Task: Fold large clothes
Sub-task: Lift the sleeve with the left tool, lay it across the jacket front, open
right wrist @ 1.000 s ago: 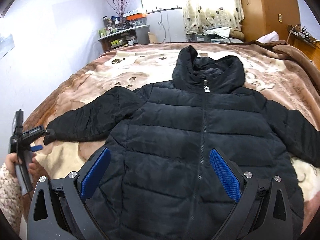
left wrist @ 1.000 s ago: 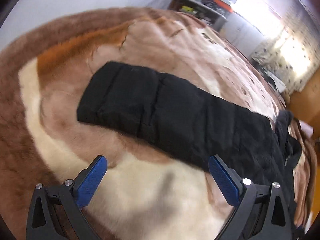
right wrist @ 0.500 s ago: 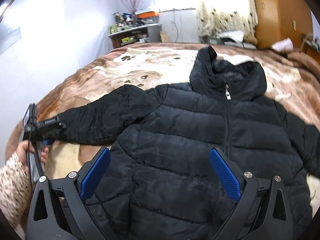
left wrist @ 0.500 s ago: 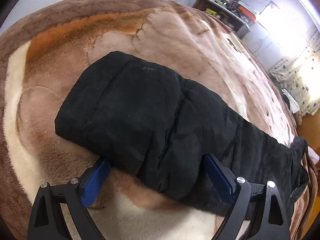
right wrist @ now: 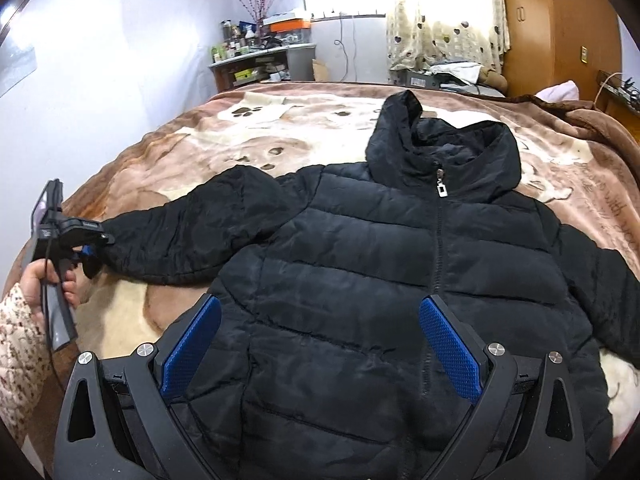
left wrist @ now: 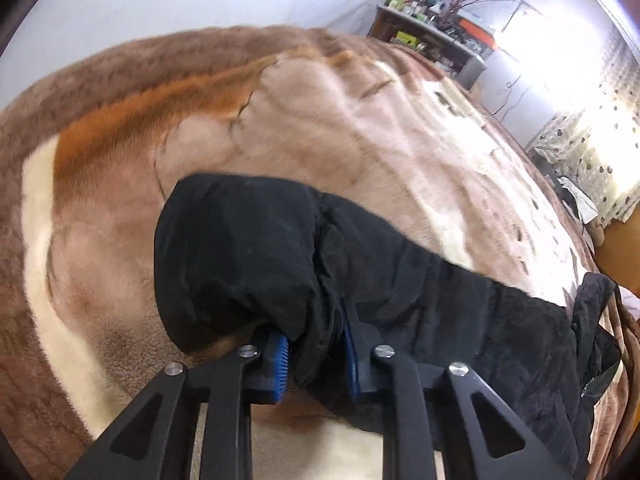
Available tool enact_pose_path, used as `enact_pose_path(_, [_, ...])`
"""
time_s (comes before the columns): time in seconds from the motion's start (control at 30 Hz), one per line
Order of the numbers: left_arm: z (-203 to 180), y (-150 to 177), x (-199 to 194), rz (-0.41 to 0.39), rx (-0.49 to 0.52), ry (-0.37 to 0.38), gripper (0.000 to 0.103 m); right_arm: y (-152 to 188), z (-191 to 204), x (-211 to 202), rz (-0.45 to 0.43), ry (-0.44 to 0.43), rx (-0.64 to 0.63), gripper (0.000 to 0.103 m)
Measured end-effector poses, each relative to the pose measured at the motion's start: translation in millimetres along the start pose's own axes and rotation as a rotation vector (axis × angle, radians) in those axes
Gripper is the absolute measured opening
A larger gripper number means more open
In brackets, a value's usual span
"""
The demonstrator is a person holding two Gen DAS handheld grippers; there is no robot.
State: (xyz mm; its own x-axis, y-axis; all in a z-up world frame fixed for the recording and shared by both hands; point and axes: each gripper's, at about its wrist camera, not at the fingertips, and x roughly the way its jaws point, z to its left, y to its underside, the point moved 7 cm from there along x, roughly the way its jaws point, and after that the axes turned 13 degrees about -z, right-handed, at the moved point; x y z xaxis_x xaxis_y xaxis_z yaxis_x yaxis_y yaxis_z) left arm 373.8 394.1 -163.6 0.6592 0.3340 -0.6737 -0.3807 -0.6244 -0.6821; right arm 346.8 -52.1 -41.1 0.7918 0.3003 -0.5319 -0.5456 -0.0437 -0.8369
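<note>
A black puffer jacket (right wrist: 360, 264) with a hood lies face up on the bed, zipped, sleeves spread out. Its left sleeve (left wrist: 248, 248) reaches toward the bed's edge. My left gripper (left wrist: 316, 360) is shut on the near edge of that sleeve close to the cuff; the fabric bunches between the blue pads. The left gripper also shows in the right wrist view (right wrist: 86, 240), held by a hand at the sleeve end. My right gripper (right wrist: 320, 344) is open and empty, hovering over the jacket's lower front.
A brown and cream plush blanket (right wrist: 248, 136) covers the bed. A cluttered shelf (right wrist: 260, 64) and a curtained window (right wrist: 444, 12) stand at the far wall. A wooden wardrobe (right wrist: 560, 32) is at the back right. A white wall runs along the left.
My left gripper moved forward onto the sleeve and shut on its edge near the cuff. My right gripper stayed open above the jacket's front, shifting only slightly.
</note>
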Motion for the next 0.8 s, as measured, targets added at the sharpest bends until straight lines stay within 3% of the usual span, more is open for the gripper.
enact_pose_path(0.23, [-65,-19,-40,-0.099,0.174,0.100,0.020,-8,-16,-7,-0.008,0.029,0.046,0.099])
enact_pose_path(0.43, [-134,-15,-69,-0.123,0.299,0.195,0.019,-15,-34,-19,-0.036,0.057,0.056,0.099])
enact_pose_path(0.57, [-180,1,-88,-0.107,0.362,0.269,0.019,-21,-50,-28,-0.055,0.074,0.075,0.099])
enact_pose_path(0.8, [-261,58,-109,-0.089,0.576,0.358,0.019,-27,-80,-40,-0.084,0.115,0.097,0.099])
